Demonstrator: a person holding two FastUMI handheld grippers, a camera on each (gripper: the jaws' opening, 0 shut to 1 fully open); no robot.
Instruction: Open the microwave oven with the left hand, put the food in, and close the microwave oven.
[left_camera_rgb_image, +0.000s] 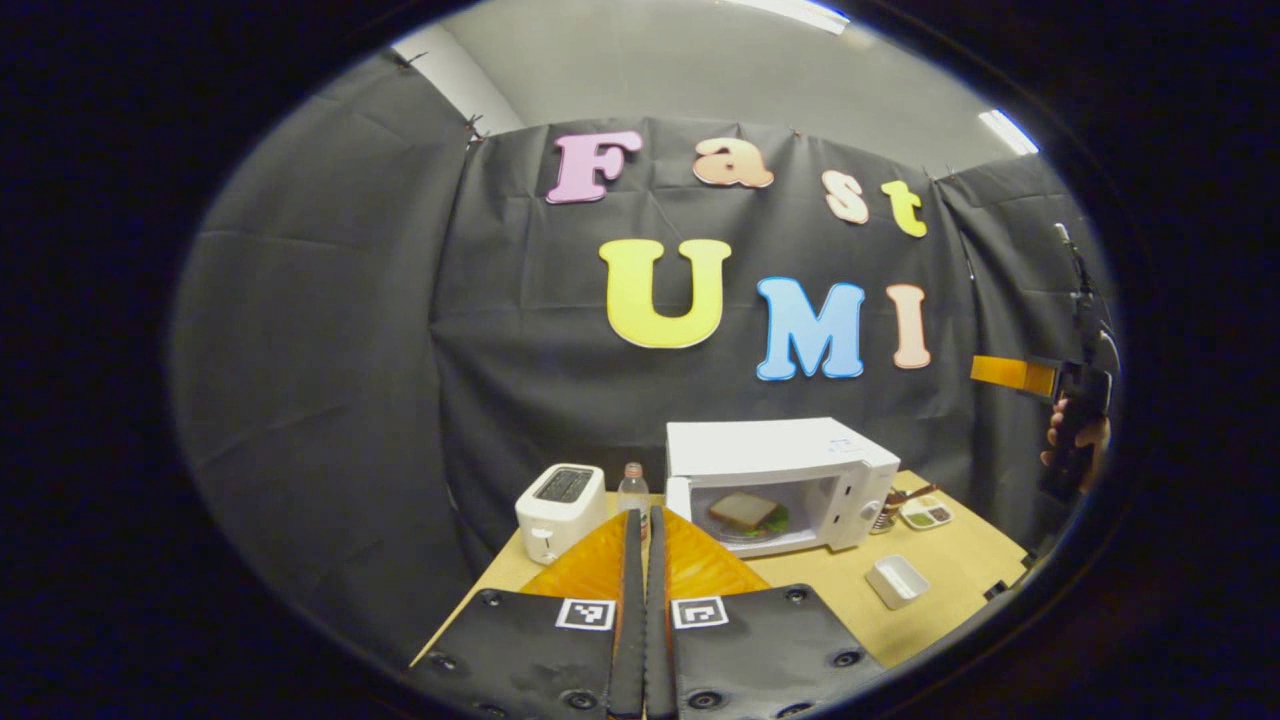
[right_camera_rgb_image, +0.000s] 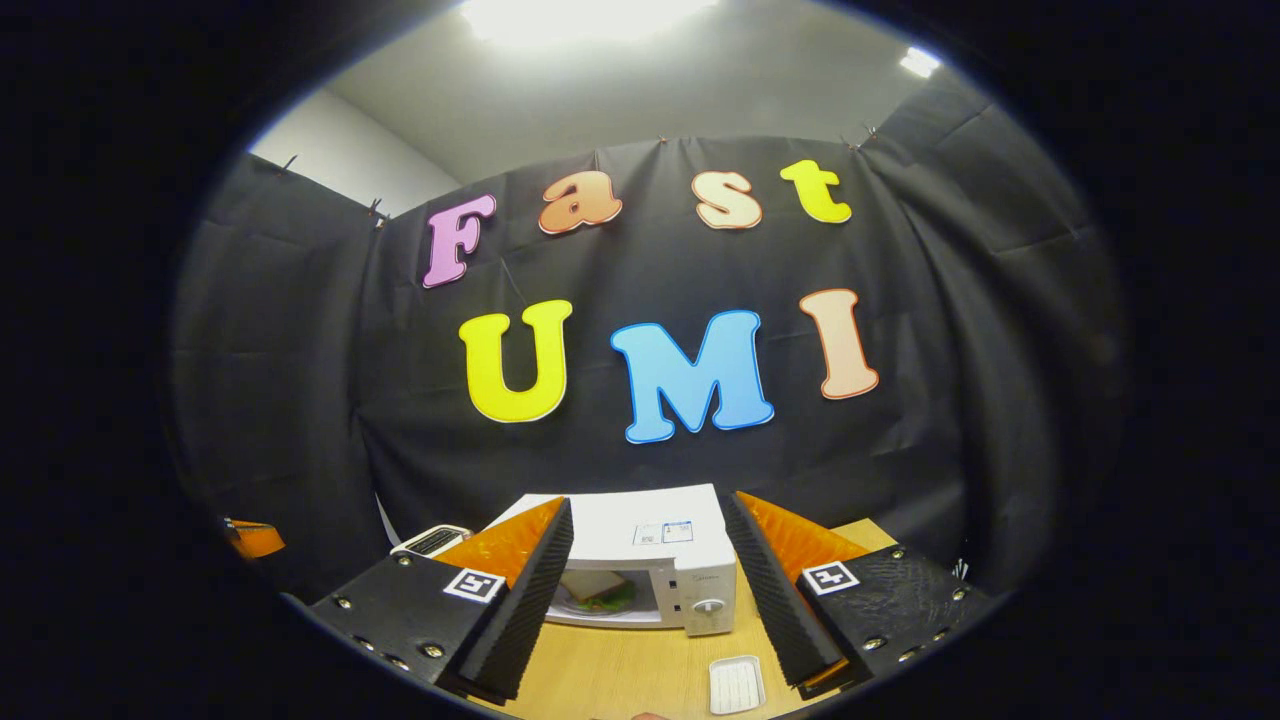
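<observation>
- The food, a slice of pale bread over green leaves on a clear plate (left_camera_rgb_image: 748, 515), lay inside the boxy white microwave oven (left_camera_rgb_image: 780, 480); through the window it showed the same way in the right gripper view (right_camera_rgb_image: 598, 592).
- The microwave's door looked closed and flush, so I judged all three steps done, with nothing left but pulling back.
- The left gripper (left_camera_rgb_image: 645, 560) was clenched on nothing, its orange-backed fingers touching, held well back from the oven.
- The right gripper (right_camera_rgb_image: 648, 585) was spread wide and empty, framing the oven.
- Around it on the light wooden table (left_camera_rgb_image: 950, 570) stood a white toaster (left_camera_rgb_image: 560, 510), a small clear bottle (left_camera_rgb_image: 632, 490) and a white rectangular dish (left_camera_rgb_image: 897, 581).
</observation>
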